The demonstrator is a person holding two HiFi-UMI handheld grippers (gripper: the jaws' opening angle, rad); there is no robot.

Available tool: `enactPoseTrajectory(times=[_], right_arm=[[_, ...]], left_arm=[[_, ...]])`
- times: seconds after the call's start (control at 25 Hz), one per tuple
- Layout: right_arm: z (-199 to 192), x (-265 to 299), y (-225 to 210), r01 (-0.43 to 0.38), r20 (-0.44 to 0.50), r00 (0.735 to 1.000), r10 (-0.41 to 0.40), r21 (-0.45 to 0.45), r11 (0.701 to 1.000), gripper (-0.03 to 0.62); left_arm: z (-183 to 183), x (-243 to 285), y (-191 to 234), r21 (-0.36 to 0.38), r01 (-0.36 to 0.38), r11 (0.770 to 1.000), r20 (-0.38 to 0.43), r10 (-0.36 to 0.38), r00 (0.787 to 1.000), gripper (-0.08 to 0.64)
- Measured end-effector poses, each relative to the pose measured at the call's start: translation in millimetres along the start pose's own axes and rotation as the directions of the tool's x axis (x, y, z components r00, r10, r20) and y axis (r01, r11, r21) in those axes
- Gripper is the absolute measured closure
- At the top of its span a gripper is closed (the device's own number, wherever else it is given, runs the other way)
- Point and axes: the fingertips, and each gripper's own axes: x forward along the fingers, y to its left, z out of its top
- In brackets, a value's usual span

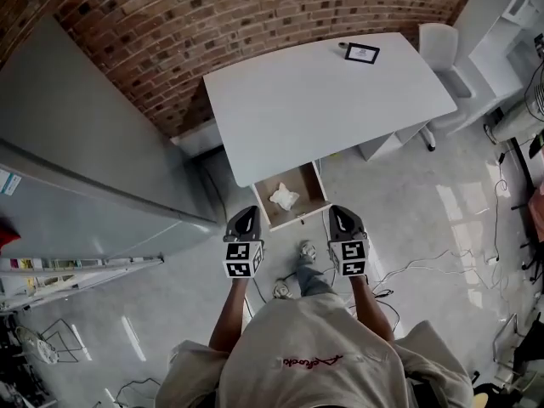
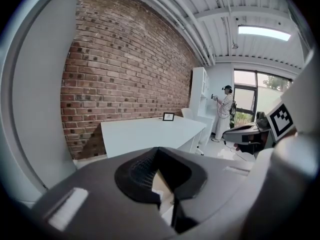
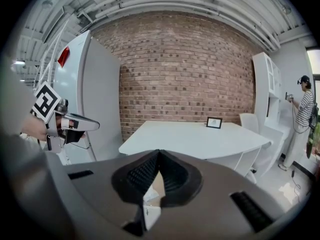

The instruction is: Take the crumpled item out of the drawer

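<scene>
The left gripper point(image 1: 246, 215) is fully closed: its 2 jaws meet at the tips and nothing sits between them. Seen along its own jaws, the left gripper point(image 2: 157, 150) shows only a dark hollow behind the joined tips. The right gripper point(image 1: 341, 212) is closed in the same way, its 2 jaws touching at the tips and gripping nothing. Both are held side by side in front of the person, pointing toward the white table point(image 1: 323, 100), and neither touches anything.

The crumpled item point(image 1: 284, 197), a small white wad, lies on the brown floor of the open drawer point(image 1: 306, 184), which is pulled out from under the table's near edge. In the head view the drawer sits between the 2 grippers and just beyond their tips. The item is apart from both, slightly closer to the left one.
</scene>
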Motion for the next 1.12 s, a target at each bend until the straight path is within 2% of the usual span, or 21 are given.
enactPoseTrajectory(times=[0.44,0.8,1.12], right_arm=[[-11.7,53.8,-42.3,-0.109,-0.036,0.993,0.11,0.033,0.994,0.58],[-36.6,88.7,-44.3,-0.19,-0.05,0.98,0.193,0.061,0.98,0.58],[-60.5,105.3,-44.1,-0.218,-0.069,0.972,0.223,0.078,0.973,0.58]], left_arm=[[-7.0,51.1,-5.8,0.02,-0.057,0.998,-0.11,0.059,0.992,0.551],[-30.4,67.1,-12.0,0.033,-0.089,0.996,-0.178,0.093,0.98,0.551],[-57.5,79.3,-5.4,0.029,-0.125,0.992,-0.214,0.128,0.968,0.551]])
